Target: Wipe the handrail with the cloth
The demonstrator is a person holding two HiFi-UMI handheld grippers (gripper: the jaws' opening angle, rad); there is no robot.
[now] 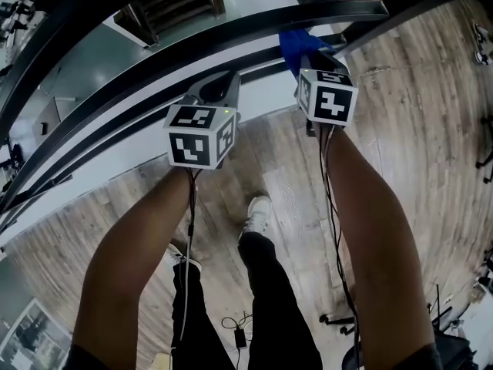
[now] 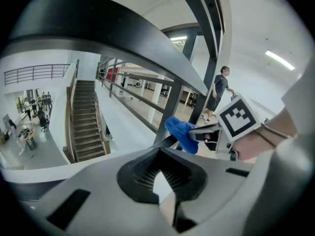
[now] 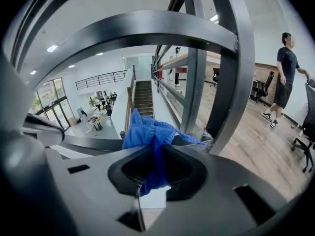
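Head view first: both forearms reach out over a wood floor (image 1: pixel 408 114) towards a dark curved handrail (image 1: pixel 231 29). The right hand-held gripper (image 1: pixel 311 52) has a blue cloth (image 1: pixel 299 45) bunched at its tip, and the cloth sits right up against the railing, just under the handrail. The left hand-held gripper (image 1: pixel 219 83) is just beside it, tip near the thinner lower bar (image 1: pixel 154 110). There's a white shoe (image 1: pixel 258 208) on the floor below.

Left gripper view: the left hand-held gripper (image 2: pixel 162 181) is narrow, jaws close together with nothing between them. Past it you can see the cloth (image 2: pixel 179 132) pinched by the right hand-held gripper (image 2: pixel 201 130), resting on the lower bar (image 2: pixel 165 142). The handrail (image 2: pixel 98 28) sweeps overhead. Stairs (image 2: pixel 86 127) go down off to the left, and a person (image 2: pixel 219 90) is standing further back.

Right gripper view: the right hand-held gripper (image 3: pixel 150 181) is clamped on the cloth (image 3: pixel 147 132). A strip of it hangs down between the jaws and the rest puffs out on top, lying on the lower bar (image 3: pixel 83 142). The handrail (image 3: pixel 147 26) arcs above, with a post (image 3: pixel 194 82) just behind the cloth. A person (image 3: pixel 285 77) is over on the right, well apart, and the stairs (image 3: pixel 142 97) are far behind.
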